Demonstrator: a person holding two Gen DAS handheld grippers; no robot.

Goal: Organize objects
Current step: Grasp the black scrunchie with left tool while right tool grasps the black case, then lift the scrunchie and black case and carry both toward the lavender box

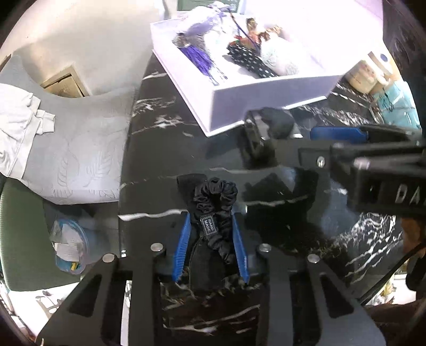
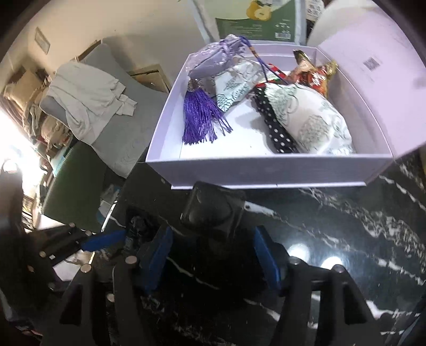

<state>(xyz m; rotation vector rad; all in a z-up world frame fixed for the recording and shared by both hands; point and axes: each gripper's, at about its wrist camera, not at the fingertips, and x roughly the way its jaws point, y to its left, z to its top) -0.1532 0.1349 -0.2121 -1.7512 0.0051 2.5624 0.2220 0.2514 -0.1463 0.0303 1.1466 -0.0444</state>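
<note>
A black scrunchie (image 1: pixel 215 205) with a small "HAND MADE" label sits between the blue pads (image 1: pixel 183 247) of my left gripper (image 1: pixel 211 234), which is shut on it just above the black marble table (image 1: pixel 159 133). My right gripper (image 2: pixel 213 239) is open, and a small black boxy object (image 2: pixel 213 207) rests on the table between its fingertips without touching the pads. Just beyond stands a white box (image 2: pixel 266 167) holding a lilac pouch with a purple tassel (image 2: pixel 202 119), patterned white pouches (image 2: pixel 314 119) and a black dotted item (image 2: pixel 277 133). In the right wrist view, the left gripper's fingers (image 2: pixel 103 241) show at the left.
The box's lid (image 2: pixel 372 79) stands up at its right. A green carton (image 2: pixel 255 24) is behind the box. Jars (image 1: pixel 367 74) and a teal pack (image 1: pixel 396 103) stand at the table's right. Off the left edge are a grey cushioned seat (image 1: pixel 80 149) with white cloth (image 1: pixel 21 133) and a plastic bag (image 1: pixel 69 247).
</note>
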